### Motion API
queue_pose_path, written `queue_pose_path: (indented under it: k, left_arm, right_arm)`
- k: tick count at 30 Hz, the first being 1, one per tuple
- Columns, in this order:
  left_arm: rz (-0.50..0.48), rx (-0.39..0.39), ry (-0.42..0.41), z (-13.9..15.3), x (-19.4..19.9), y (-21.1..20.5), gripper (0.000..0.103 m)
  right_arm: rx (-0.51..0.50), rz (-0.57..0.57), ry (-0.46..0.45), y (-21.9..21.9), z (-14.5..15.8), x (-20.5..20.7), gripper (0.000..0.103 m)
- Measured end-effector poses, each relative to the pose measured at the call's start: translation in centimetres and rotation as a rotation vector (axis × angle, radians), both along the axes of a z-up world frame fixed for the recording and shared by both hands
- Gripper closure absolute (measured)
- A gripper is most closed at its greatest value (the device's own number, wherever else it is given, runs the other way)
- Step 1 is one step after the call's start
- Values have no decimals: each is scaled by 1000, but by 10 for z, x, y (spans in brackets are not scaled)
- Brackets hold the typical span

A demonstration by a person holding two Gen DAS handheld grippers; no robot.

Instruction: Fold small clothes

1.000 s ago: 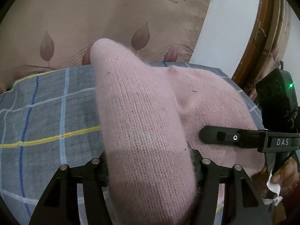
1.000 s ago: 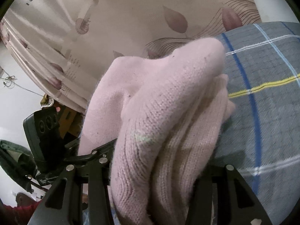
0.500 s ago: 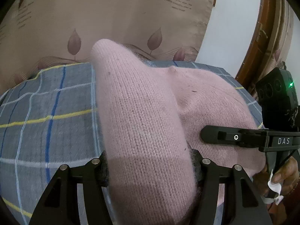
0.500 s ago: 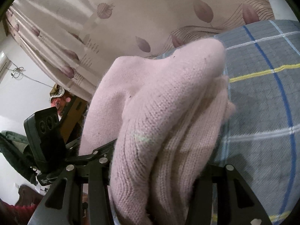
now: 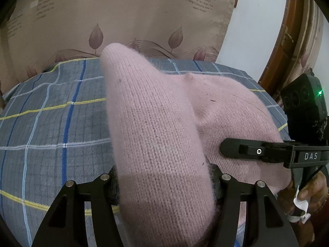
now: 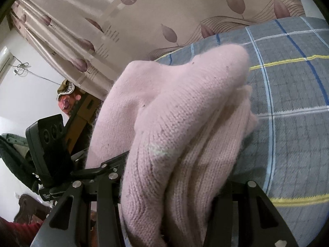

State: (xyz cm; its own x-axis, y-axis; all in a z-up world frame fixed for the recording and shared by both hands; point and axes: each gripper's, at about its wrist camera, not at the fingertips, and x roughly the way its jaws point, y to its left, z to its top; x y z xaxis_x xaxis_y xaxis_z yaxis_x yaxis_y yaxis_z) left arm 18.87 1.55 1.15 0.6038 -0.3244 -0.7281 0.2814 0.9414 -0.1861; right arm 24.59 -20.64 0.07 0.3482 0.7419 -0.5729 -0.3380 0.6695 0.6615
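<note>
A pink knitted garment [image 5: 164,135] is bunched over a grey plaid bed cover [image 5: 51,123]. My left gripper [image 5: 164,177] is shut on one thick fold of it, the knit bulging forward between the jaws. My right gripper [image 6: 170,187] is shut on another fold of the same pink garment [image 6: 181,123]. In the left wrist view the right gripper [image 5: 267,152] shows at the right edge, against the garment's side. In the right wrist view the left gripper [image 6: 92,173] shows at the lower left. The fingertips are hidden by the knit.
A beige curtain with leaf prints [image 5: 133,16] hangs behind the bed. A white wall and a wooden frame [image 5: 283,47] stand at the right. A person's hand [image 5: 308,193] holds the right gripper. A cardboard box [image 6: 80,111] is at the left.
Both grippers have carried the pink garment along over the plaid cover, whose stripes have shifted in both views. The curtain fills more of both views. Both grips are unchanged.
</note>
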Motion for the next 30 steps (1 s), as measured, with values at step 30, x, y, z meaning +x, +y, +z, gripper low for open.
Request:
queue_pose_path:
  k: [30]
  left_arm:
    - [-13, 0, 16, -1, -25, 8, 43]
  right_arm:
    - [-27, 7, 7, 7, -3, -23, 60]
